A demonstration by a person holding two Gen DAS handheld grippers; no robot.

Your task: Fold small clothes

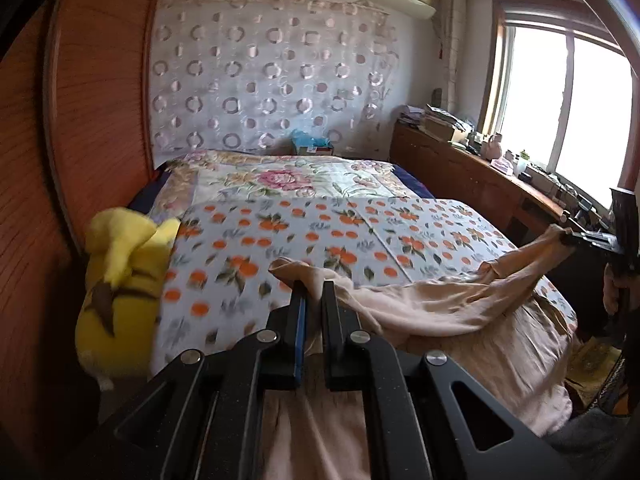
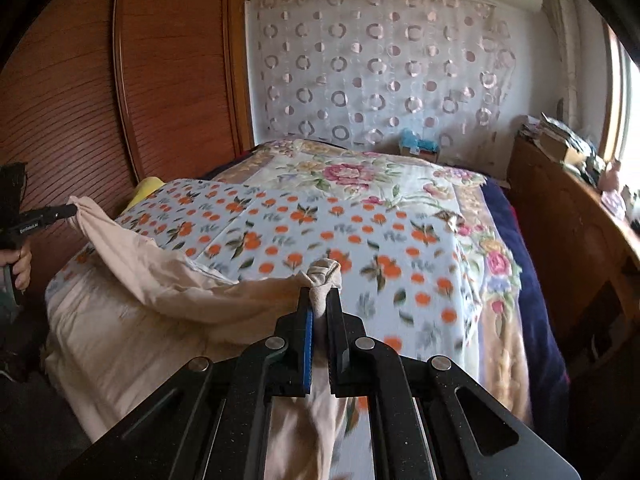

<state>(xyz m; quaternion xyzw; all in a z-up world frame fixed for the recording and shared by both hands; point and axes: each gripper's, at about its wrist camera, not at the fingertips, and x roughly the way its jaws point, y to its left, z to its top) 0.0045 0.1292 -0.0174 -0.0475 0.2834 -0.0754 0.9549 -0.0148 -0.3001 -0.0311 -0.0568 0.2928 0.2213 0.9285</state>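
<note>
A beige garment (image 1: 440,308) hangs stretched over the near edge of the bed, above the orange-print sheet (image 1: 304,236). My left gripper (image 1: 312,286) is shut on one top corner of it. My right gripper (image 2: 320,292) is shut on the other corner, bunched between the fingers. The garment (image 2: 160,276) sags between the two grips and drapes down the bed's front. The right gripper shows in the left wrist view (image 1: 568,236) at the far right; the left gripper shows in the right wrist view (image 2: 72,210) at the far left.
A yellow plush toy (image 1: 120,284) lies at the bed's left edge by the wooden wardrobe (image 1: 80,120). A floral quilt (image 2: 360,180) covers the far bed. A small box (image 2: 420,148) sits at the head. A cluttered wooden cabinet (image 1: 480,176) runs along the right under the window.
</note>
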